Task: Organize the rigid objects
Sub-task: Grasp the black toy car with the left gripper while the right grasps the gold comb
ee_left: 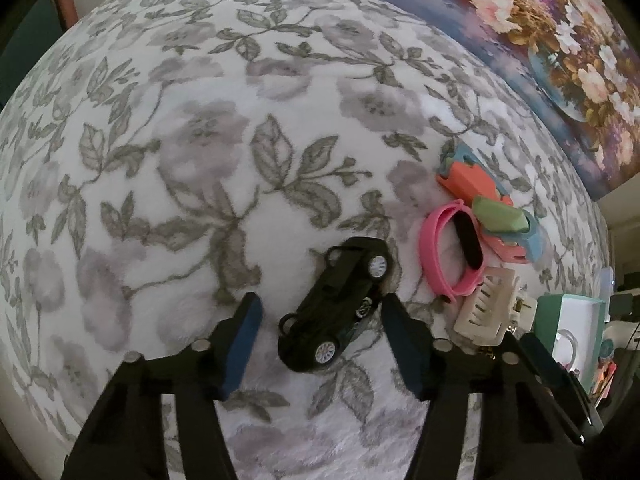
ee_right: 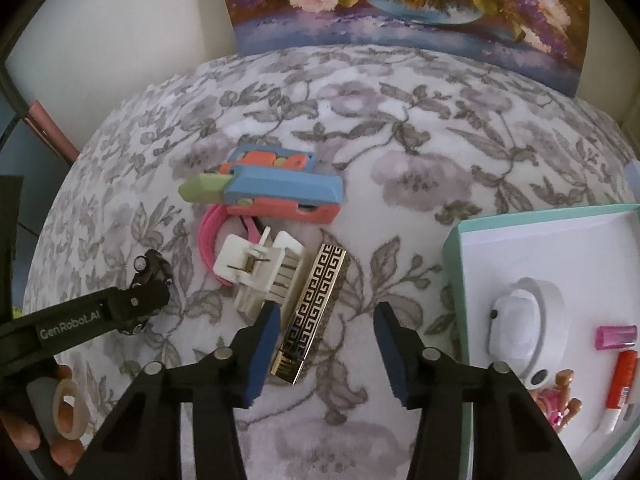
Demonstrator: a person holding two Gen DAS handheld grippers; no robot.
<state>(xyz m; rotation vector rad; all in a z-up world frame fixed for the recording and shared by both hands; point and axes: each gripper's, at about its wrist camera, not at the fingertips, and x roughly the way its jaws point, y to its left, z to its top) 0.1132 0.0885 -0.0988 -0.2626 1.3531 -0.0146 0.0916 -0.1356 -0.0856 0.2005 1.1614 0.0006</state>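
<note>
A black toy car (ee_left: 336, 308) lies on the floral blanket between the open fingers of my left gripper (ee_left: 320, 340); it also shows partly hidden in the right wrist view (ee_right: 154, 270). My right gripper (ee_right: 326, 346) is open and empty, just right of a gold-and-black patterned case (ee_right: 310, 312). Beside it lie a white hair claw clip (ee_right: 260, 270), a pink wristband (ee_left: 444, 254) and a blue, orange and green toy (ee_right: 280, 190). A teal box (ee_right: 456, 264) at the right holds a white device (ee_right: 524, 320), a pink cap (ee_right: 618, 336) and a red tube (ee_right: 622, 384).
A flower painting (ee_right: 400, 8) leans on the wall behind the blanket (ee_left: 200, 160). The left gripper's arm (ee_right: 80, 320) crosses the left side of the right wrist view. The blanket curves away to its edges at left.
</note>
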